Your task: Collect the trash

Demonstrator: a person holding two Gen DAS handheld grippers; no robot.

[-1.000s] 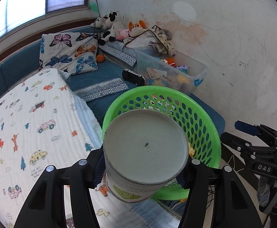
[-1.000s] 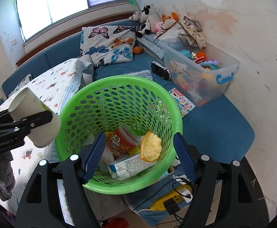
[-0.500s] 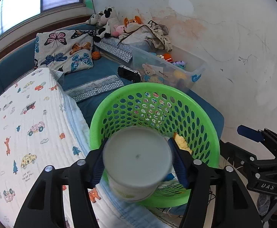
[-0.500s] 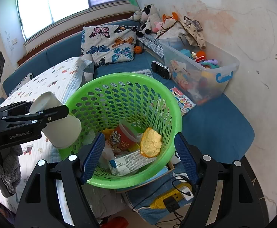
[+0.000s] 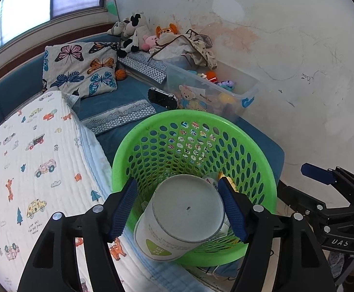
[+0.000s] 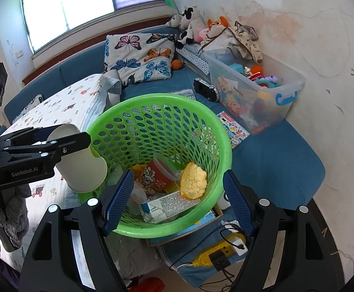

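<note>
My left gripper (image 5: 177, 206) is shut on a white paper cup (image 5: 186, 215), bottom toward the camera, held at the near rim of the green perforated basket (image 5: 201, 126). In the right wrist view the cup (image 6: 79, 163) sits at the basket's left rim (image 6: 152, 97), clamped by the left gripper (image 6: 55, 143). The basket holds a red printed cup (image 6: 155, 177), a yellow chip-like piece (image 6: 192, 181) and a white carton (image 6: 162, 205). My right gripper (image 6: 177, 199) is open, its fingers on either side of the basket's near edge, gripping nothing.
A cartoon-print quilt (image 5: 31, 158) covers the blue couch on the left. A clear toy bin (image 6: 254, 85), butterfly pillow (image 6: 140, 56), plush toys (image 6: 194, 29) and toy car (image 6: 205, 88) lie behind the basket. A yellow power strip (image 6: 220, 253) with cables lies below.
My left gripper has carried the cup to the right and down, from beside the basket to its near-left rim. The right gripper has stayed about the basket's front.
</note>
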